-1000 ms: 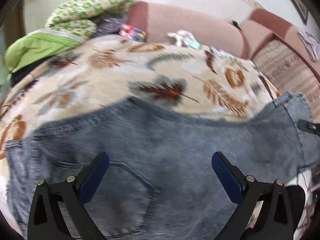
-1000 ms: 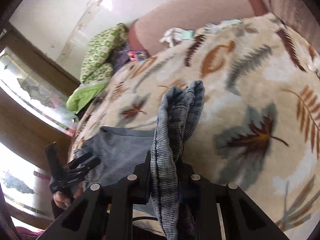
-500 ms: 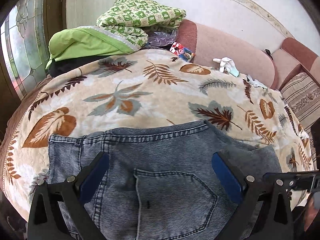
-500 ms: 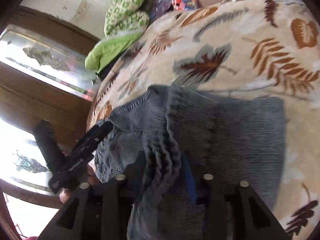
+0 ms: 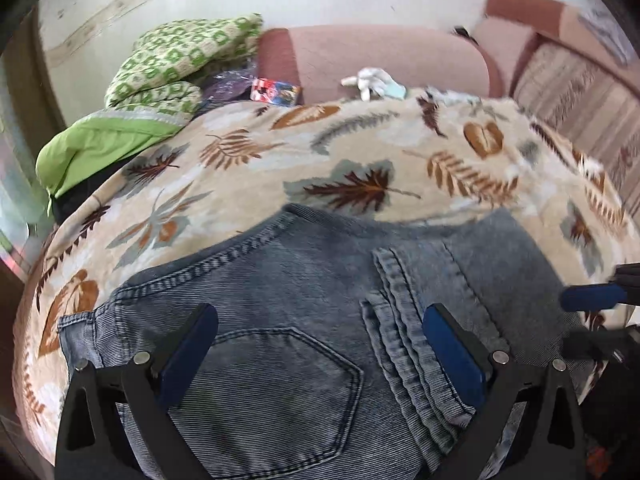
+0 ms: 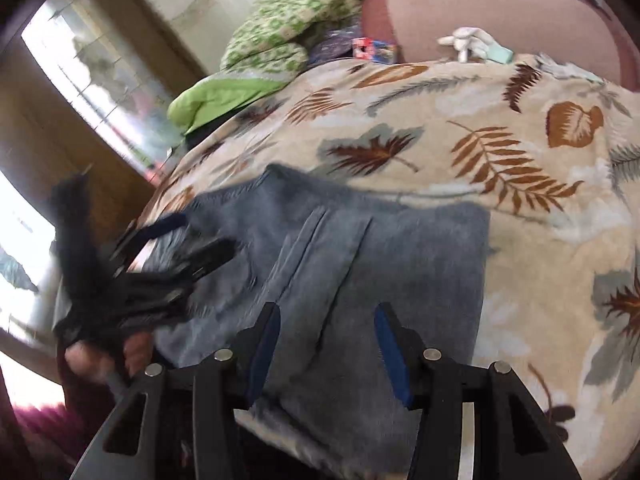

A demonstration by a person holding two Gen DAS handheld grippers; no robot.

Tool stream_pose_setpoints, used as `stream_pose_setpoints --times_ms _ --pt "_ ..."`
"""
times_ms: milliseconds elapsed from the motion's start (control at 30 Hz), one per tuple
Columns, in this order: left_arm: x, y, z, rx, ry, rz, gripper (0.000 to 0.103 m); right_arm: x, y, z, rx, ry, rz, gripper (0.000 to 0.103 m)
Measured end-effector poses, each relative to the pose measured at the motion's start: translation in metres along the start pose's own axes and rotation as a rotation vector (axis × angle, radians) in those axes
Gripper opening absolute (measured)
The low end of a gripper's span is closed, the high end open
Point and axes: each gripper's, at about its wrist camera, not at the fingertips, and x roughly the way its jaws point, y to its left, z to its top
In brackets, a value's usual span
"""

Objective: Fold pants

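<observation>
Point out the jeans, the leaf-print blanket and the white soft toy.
jeans (image 5: 280, 384): left wrist view, back pocket.
leaf-print blanket (image 5: 352, 192): left wrist view, dark maple leaf.
white soft toy (image 6: 466, 40): right wrist view, its body.

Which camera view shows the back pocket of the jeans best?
The left wrist view shows it best: the back pocket lies sharp between the open fingers of the left gripper. In the right wrist view the jeans are blurred and that gripper hides the pocket area.
</observation>
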Motion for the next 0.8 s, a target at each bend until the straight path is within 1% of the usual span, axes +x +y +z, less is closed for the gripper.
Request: stream_pose_setpoints --times_ms 133,200,267,333,367,400,467,567,633,733,800 --pt "0.017 -0.016 -0.002 0.055 0.047 0.028 0.102 -0.014 0.017 -0.036 -0.139 0.001 0.015 0.053" --pt "0.028 -0.026 -0.006 0.103 0.082 0.074 0.102 -0.008 0.025 -0.049 -0.173 0.027 -0.011 0.053" --pt "0.036 -0.031 -0.011 0.131 0.105 0.094 0.102 0.01 0.031 -0.055 -0.181 0.068 -0.032 0.053" --pt "0.037 -0.032 -0.013 0.139 0.093 0.096 0.103 0.028 0.031 -0.06 -0.154 0.11 -0.023 0.053" --pt "0.037 -0.032 -0.014 0.148 0.092 0.096 0.103 0.033 0.03 -0.064 -0.14 0.116 -0.015 0.053" --pt "0.037 -0.031 -0.015 0.149 0.09 0.093 0.103 0.035 0.031 -0.066 -0.142 0.099 -0.016 0.054" --pt "0.036 -0.029 -0.014 0.136 0.095 0.083 0.103 0.033 0.034 -0.069 -0.173 0.09 -0.028 0.054" --pt "0.031 -0.021 -0.01 0.101 0.093 0.063 0.103 0.024 0.033 -0.067 -0.188 0.111 -0.003 0.053" --pt "0.026 -0.014 -0.008 0.078 0.076 0.085 0.103 0.011 0.03 -0.061 -0.183 0.077 0.005 0.054" --pt "0.022 0.003 -0.005 0.009 0.057 0.118 0.103 -0.004 0.024 -0.045 -0.162 -0.006 -0.056 0.054" --pt "0.023 0.016 -0.005 -0.051 0.064 0.134 0.103 -0.006 0.021 -0.033 -0.148 -0.04 -0.148 0.054"
